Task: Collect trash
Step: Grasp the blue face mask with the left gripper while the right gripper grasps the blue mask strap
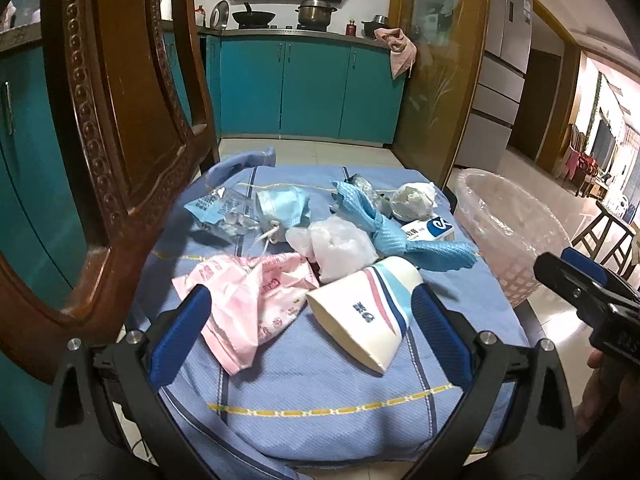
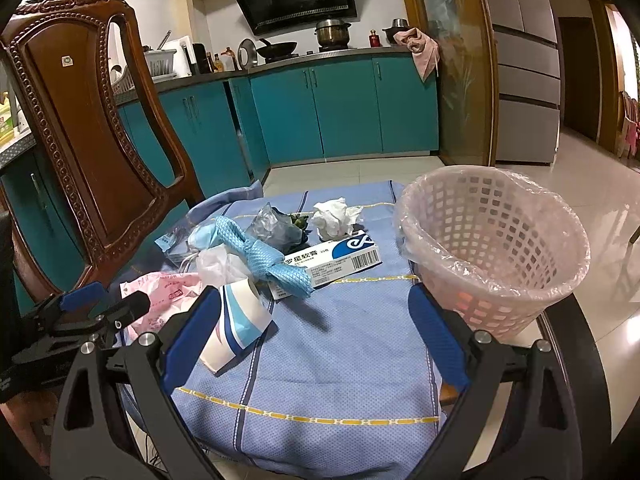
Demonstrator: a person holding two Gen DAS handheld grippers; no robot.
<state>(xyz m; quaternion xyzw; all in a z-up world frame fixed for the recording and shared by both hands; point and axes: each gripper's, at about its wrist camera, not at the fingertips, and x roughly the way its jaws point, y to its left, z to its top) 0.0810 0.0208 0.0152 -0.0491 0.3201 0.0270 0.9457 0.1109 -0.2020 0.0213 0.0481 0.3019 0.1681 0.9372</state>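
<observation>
Trash lies on a blue cloth (image 1: 320, 392) over a table: a flattened paper cup (image 1: 368, 312) (image 2: 236, 324), a pink wrapper (image 1: 248, 296) (image 2: 164, 300), a white plastic bag (image 1: 336, 244), a blue mesh cloth (image 1: 400, 232) (image 2: 260, 252), a medicine box (image 2: 340, 260) (image 1: 430, 229), a crumpled tissue (image 2: 334, 216) (image 1: 414, 198), a blue face mask (image 1: 282, 208) and a clear packet (image 1: 224, 212). A lined pink basket (image 2: 492, 240) (image 1: 516, 232) stands at the right. My left gripper (image 1: 316, 320) is open over the cup and wrapper. My right gripper (image 2: 316, 308) is open, cup by its left finger.
A carved wooden chair back (image 1: 120, 140) (image 2: 80, 128) stands at the left of the table. Teal kitchen cabinets (image 1: 312, 88) and a stove with pots are behind. A wooden door frame (image 1: 460, 80) rises behind the basket. The table edge (image 2: 580, 340) curves at the right.
</observation>
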